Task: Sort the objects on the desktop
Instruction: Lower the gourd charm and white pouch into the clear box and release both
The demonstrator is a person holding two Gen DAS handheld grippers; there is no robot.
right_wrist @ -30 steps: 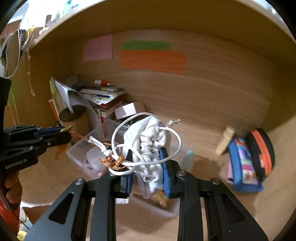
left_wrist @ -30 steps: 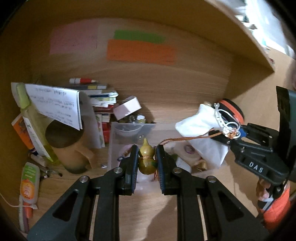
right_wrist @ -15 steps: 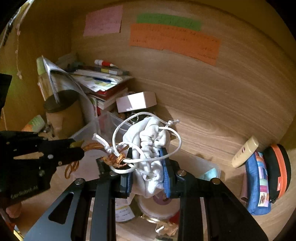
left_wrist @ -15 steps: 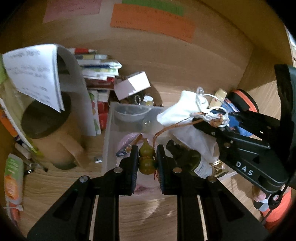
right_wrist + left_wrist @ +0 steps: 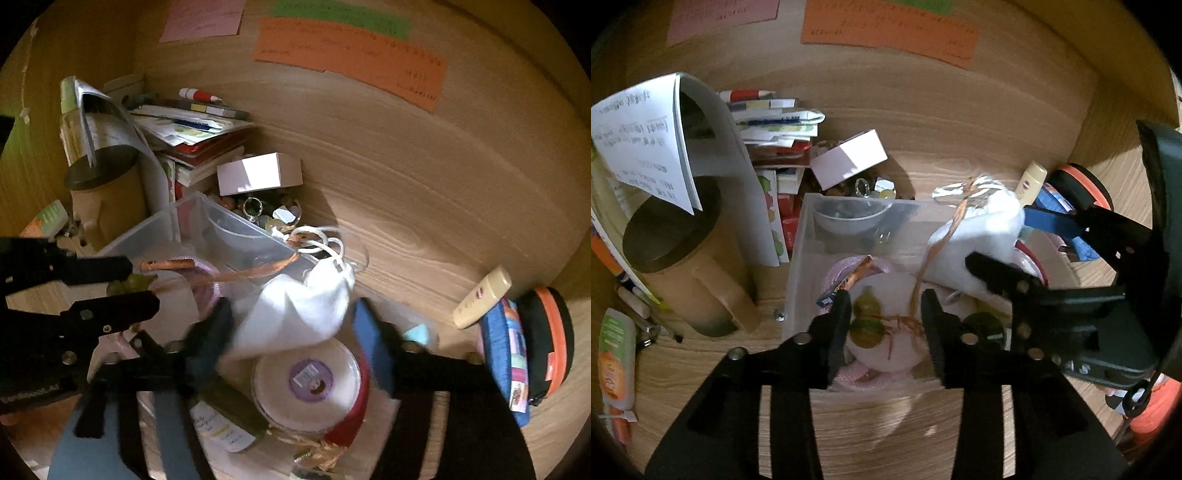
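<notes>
While the left gripper (image 5: pixel 884 314) is hanging over the clear bin (image 5: pixel 801 258) with its fingers spread apart, the green gourd (image 5: pixel 866 321) is lying between them, touching the left finger only, above a pink pad in the bin. An orange cord (image 5: pixel 938 243) is running from the gourd to the white pouch (image 5: pixel 299 310). The right gripper (image 5: pixel 291 325) is gaping too, blurred, with the pouch sitting loose between its fingers over a round tin (image 5: pixel 310 384).
</notes>
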